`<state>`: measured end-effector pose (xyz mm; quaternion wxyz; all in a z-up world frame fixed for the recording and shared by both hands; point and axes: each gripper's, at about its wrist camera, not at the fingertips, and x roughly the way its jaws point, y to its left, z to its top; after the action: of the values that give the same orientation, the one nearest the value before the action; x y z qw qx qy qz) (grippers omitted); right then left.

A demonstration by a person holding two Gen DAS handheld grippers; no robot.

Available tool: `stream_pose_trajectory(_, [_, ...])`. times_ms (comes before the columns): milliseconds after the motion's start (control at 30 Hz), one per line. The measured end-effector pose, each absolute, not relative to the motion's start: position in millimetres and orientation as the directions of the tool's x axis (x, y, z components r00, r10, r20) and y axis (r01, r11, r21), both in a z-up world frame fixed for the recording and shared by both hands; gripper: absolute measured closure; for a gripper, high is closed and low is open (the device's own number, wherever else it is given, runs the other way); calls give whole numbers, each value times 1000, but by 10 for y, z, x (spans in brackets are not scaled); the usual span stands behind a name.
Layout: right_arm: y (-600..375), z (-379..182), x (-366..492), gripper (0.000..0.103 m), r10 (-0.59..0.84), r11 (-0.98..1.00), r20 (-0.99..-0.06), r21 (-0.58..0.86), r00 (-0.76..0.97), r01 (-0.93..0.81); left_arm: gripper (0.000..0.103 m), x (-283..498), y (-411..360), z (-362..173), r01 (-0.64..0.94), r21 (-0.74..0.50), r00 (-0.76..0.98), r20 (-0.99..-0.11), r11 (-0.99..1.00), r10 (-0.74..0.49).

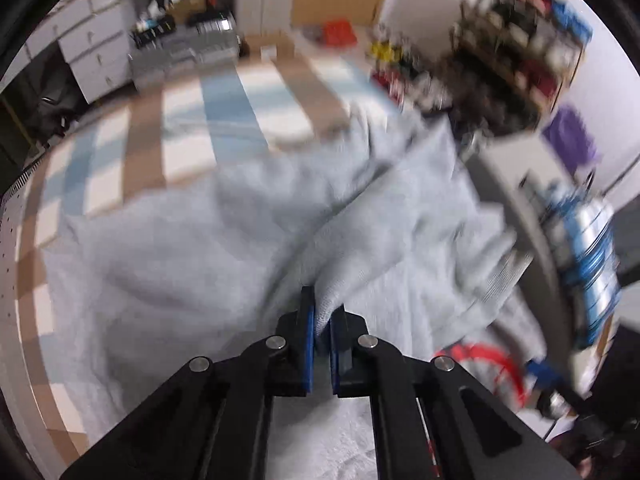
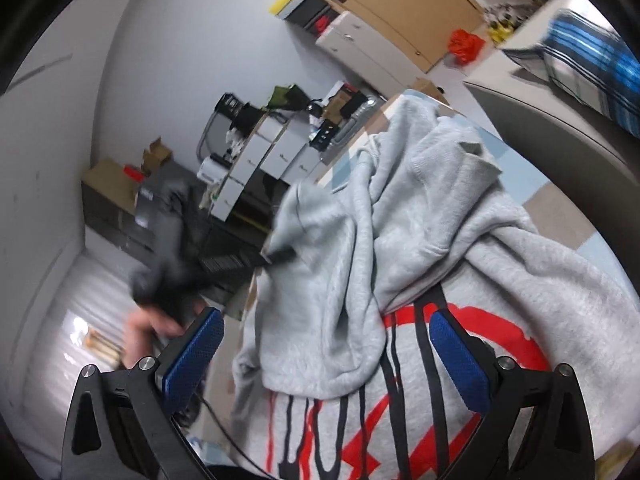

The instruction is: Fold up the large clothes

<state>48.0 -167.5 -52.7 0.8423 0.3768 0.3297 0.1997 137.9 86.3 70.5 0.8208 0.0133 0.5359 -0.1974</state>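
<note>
A large grey sweatshirt (image 1: 180, 248) lies crumpled on a checked beige, white and blue cover (image 1: 184, 148). My left gripper (image 1: 322, 308) is shut on a raised fold of its fabric, which hangs from between the blue pads. In the right wrist view the sweatshirt (image 2: 440, 208) shows a red and black print (image 2: 400, 420) on its front, with a lifted part draped over it. My right gripper (image 2: 328, 356) hovers above the print, open, with nothing pinched. The left gripper (image 2: 280, 256) appears there blurred, pinching the cloth's edge, held by a hand (image 2: 148, 328).
White drawer units (image 1: 96, 52) and boxes stand beyond the cover. A cluttered shelf (image 1: 520, 52) is at the right. A grey rounded tabletop (image 2: 560, 128) with a blue striped bundle (image 2: 600, 64) borders the cover. A red item (image 2: 464, 46) lies by the brown door.
</note>
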Motion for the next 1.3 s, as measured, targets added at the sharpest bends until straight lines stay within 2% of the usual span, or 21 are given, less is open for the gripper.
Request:
stream_pose_trajectory(100, [-1581,-491,471,0,587,658,-421,746,692,-105,102,1294,1122,1193,332,-229,440,-821,915,-365])
stream_pose_trajectory(233, [-1477,-483,477,0,573,694,-451,711,685,-112,102,793,1468,1740,343,-278,613,-657,897,-438])
stream_pose_trajectory(367, [-1405,-447,446,0,537,742,-481,660,693,-118,102,120,1645,1436,381,-330,660,-557,864,-504])
stream_pose_trajectory(533, [-1225,-445,434,0,516,785,-519,606,681,-133,102,-281,1903,428,279,-440,596,-617,853,-513])
stream_pose_trajectory(633, [-1084,-457,430,0,505,808,-547,571,668,-145,102,-360,1904,97,246,-470,548,-654,848,-522])
stream_pose_trajectory(800, [-910,-496,407,0,484,838,-589,524,647,-151,102,-346,1759,151,300,-410,530,-679,861,-508])
stream_pose_trajectory(900, [-908,-440,411,0,504,817,-561,556,657,-152,102,-401,1698,215,355,-348,558,-666,868,-495])
stream_pose_trajectory(1033, [-834,-194,702,0,563,770,-539,619,626,-159,102,-271,1678,122,372,-339,544,-675,864,-499])
stream_pose_trajectory(1133, [-613,-120,1201,0,623,743,-613,658,486,-123,102,-182,1625,80,368,-343,534,-682,864,-499])
stream_pose_trajectory(1200, [-498,-130,1486,0,598,766,-683,640,420,-51,102,-165,1524,46,386,-300,536,-697,872,-477])
stream_pose_trajectory(1300, [-271,-314,1943,0,585,789,-781,611,218,70,102,-200,1408,27,418,-240,545,-706,876,-453])
